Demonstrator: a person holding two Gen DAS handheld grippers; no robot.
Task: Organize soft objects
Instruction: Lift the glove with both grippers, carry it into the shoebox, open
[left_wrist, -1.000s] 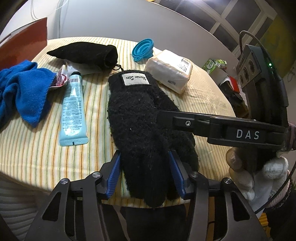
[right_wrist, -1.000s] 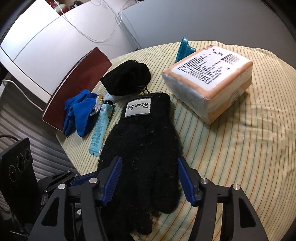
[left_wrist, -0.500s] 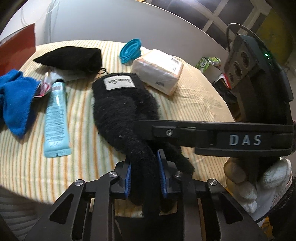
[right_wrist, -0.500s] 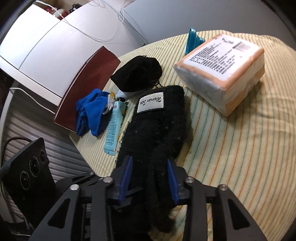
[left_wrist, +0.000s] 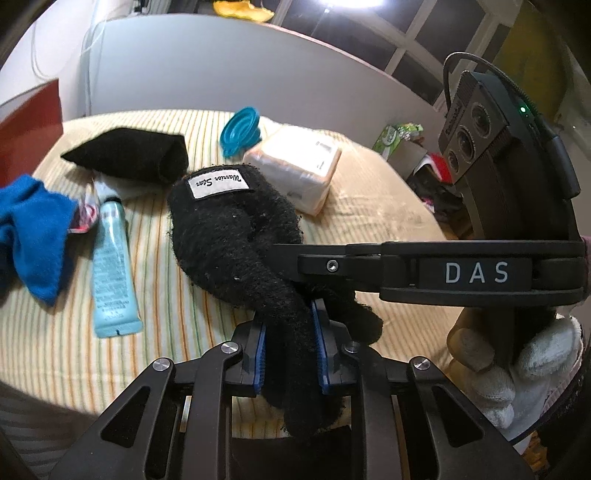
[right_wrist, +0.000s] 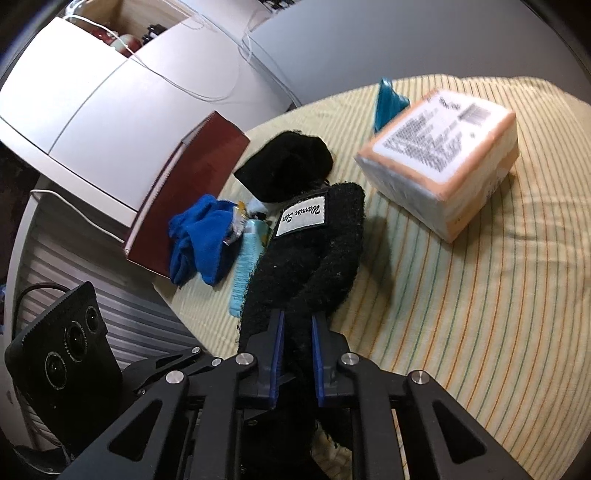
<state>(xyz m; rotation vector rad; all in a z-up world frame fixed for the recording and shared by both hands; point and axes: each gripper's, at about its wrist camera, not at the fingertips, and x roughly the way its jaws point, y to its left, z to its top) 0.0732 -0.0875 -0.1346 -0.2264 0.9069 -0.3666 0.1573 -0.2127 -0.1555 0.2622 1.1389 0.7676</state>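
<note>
A fuzzy black glove (left_wrist: 229, 229) with a white label lies on the striped tablecloth, its finger end at the near edge. The blue pads of my left gripper (left_wrist: 288, 328) press one bunch of its fingers, the jaws still closing. My right gripper (right_wrist: 297, 332) is shut on another bunch of the same glove (right_wrist: 317, 251). Both grippers point down at the glove side by side. A black fabric pouch (left_wrist: 129, 155) and a blue cloth (left_wrist: 33, 221) lie further left.
A light-blue tube (left_wrist: 110, 269) lies left of the glove. A wrapped paper pack (right_wrist: 443, 155) and a blue collapsible cup (left_wrist: 240, 129) sit behind it. A white-gloved hand (left_wrist: 517, 362) holds the right gripper. A red-brown panel (right_wrist: 192, 184) stands beyond the table's (right_wrist: 480, 295) left edge.
Both grippers went from wide open around the glove's finger end to closed on it. The glove bunched up and narrowed between the pads.
</note>
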